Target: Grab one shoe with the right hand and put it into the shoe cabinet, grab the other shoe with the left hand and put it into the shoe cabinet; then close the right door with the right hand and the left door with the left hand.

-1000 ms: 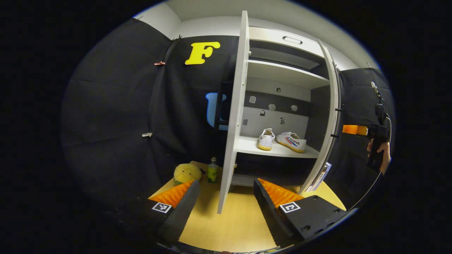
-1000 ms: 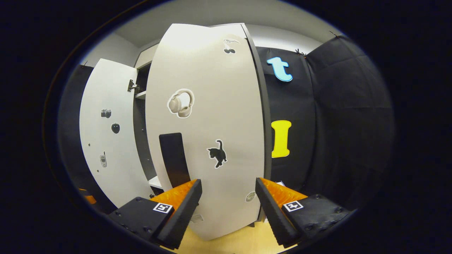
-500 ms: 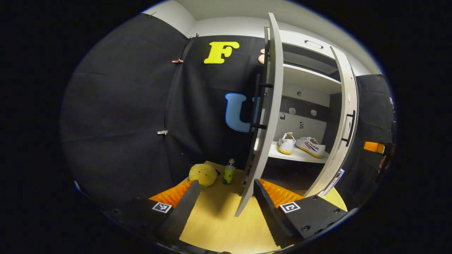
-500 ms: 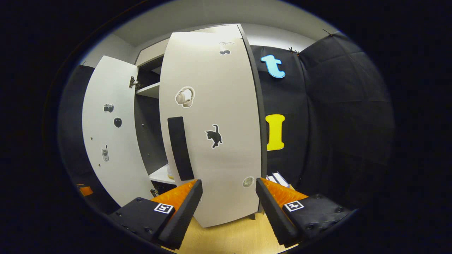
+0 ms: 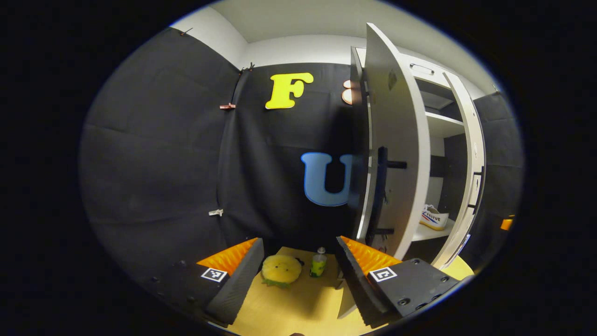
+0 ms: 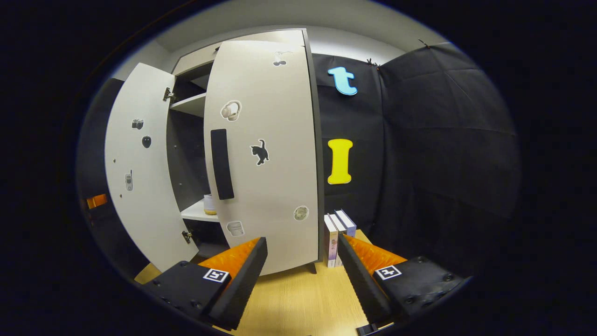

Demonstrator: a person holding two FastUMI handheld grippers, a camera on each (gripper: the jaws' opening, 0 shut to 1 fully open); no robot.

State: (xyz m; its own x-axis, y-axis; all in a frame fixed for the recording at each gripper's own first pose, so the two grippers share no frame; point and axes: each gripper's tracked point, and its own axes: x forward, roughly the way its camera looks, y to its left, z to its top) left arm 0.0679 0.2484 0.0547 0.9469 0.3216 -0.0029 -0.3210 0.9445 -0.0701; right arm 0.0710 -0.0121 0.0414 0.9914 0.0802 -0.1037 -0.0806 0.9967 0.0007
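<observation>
A shoe (image 5: 434,218) sits on the cabinet's (image 5: 422,70) shelf, lying roughly sideways, half hidden behind the left door (image 5: 396,149). Both doors stand ajar, the right door (image 6: 266,154) nearer shut. Left gripper (image 5: 298,268) and right gripper (image 6: 302,270) hang released, grasping nothing, over bare floor (image 6: 298,303).

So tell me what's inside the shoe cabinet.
A white shoe sits on the middle shelf; the left door covers the rest. The upper shelf looks bare.

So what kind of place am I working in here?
Looks like a staged recording booth: black cloth walls surround a white shoe cabinet on a wooden floor, with a shoe on its shelf.
</observation>
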